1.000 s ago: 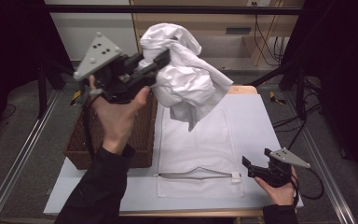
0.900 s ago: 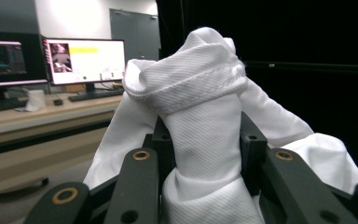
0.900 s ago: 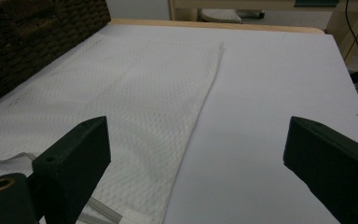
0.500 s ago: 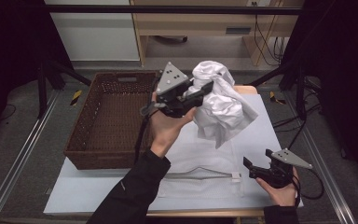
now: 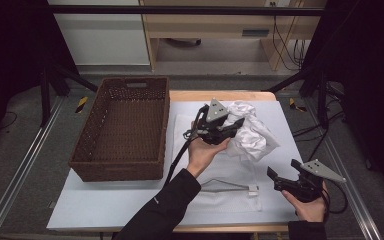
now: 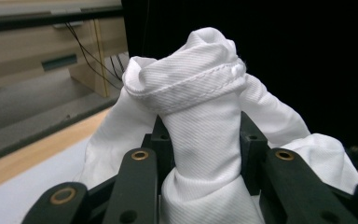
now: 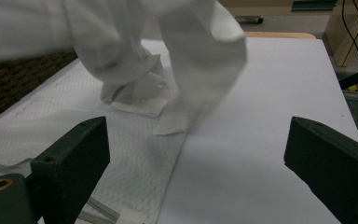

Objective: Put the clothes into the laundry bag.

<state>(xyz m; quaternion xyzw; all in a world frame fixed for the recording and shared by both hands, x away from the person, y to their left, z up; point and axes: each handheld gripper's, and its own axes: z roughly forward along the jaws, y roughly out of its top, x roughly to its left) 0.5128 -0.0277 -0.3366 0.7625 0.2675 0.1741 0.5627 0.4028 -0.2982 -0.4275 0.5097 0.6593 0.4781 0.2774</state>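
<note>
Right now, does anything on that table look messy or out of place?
Only the white cloth: it is crumpled into a bunch, pinched in the left tool above the flat mesh bag. The basket sits squarely beside it.

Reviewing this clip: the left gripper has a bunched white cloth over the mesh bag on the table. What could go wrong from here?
1. The left gripper pinches only a narrow bunch of the white cloth; the loose rest hangs free and could land crumpled or drape off the mesh bag.
2. The bag's opening lies flat and closed, so the cloth may simply pile on top.
3. The right gripper is open and holds nothing, so the bag could slide.
</note>
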